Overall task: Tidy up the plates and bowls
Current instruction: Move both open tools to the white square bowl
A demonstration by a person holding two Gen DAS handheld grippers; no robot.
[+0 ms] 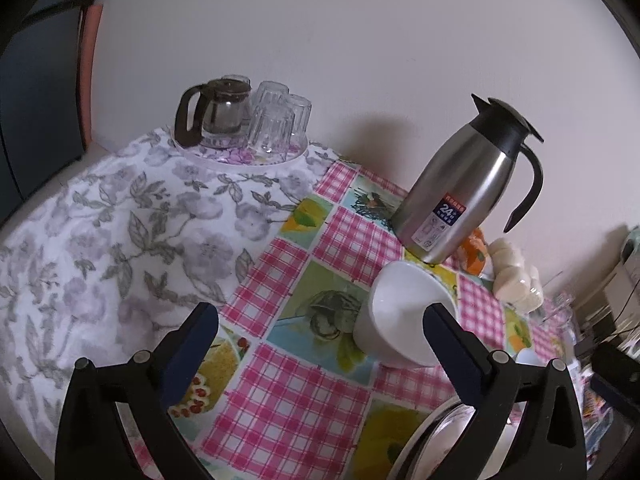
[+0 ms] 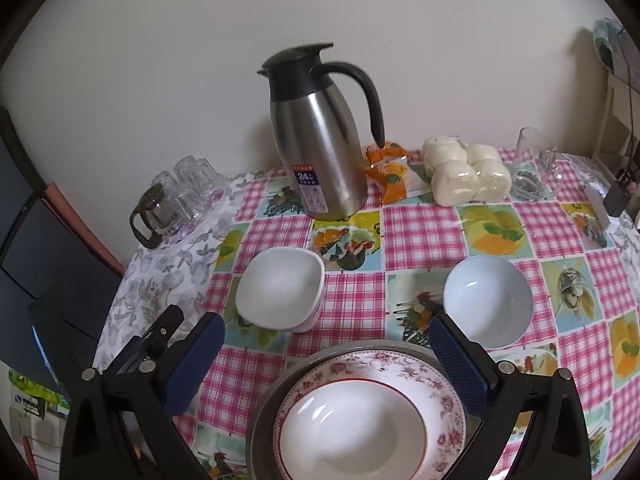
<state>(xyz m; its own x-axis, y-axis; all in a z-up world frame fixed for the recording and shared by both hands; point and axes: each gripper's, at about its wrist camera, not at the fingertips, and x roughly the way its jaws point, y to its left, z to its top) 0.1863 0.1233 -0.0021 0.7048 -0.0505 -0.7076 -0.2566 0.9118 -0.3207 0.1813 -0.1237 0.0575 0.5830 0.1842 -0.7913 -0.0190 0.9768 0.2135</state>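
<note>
A white square bowl stands on the checked tablecloth. My left gripper is open just left of it, its right finger in front of the bowl's near rim, with nothing between the pads. In the right wrist view the same square bowl is at the left and a pale blue round bowl at the right. A floral-rimmed deep plate rests in a metal dish close below my right gripper, which is open and holds nothing. The plate's edge shows at the lower right of the left wrist view.
A steel thermos jug stands at the back by the wall. Beside it lie an orange packet, wrapped white buns and tall glasses. A glass teapot with tumblers sits on a tray at the far left, on floral cloth.
</note>
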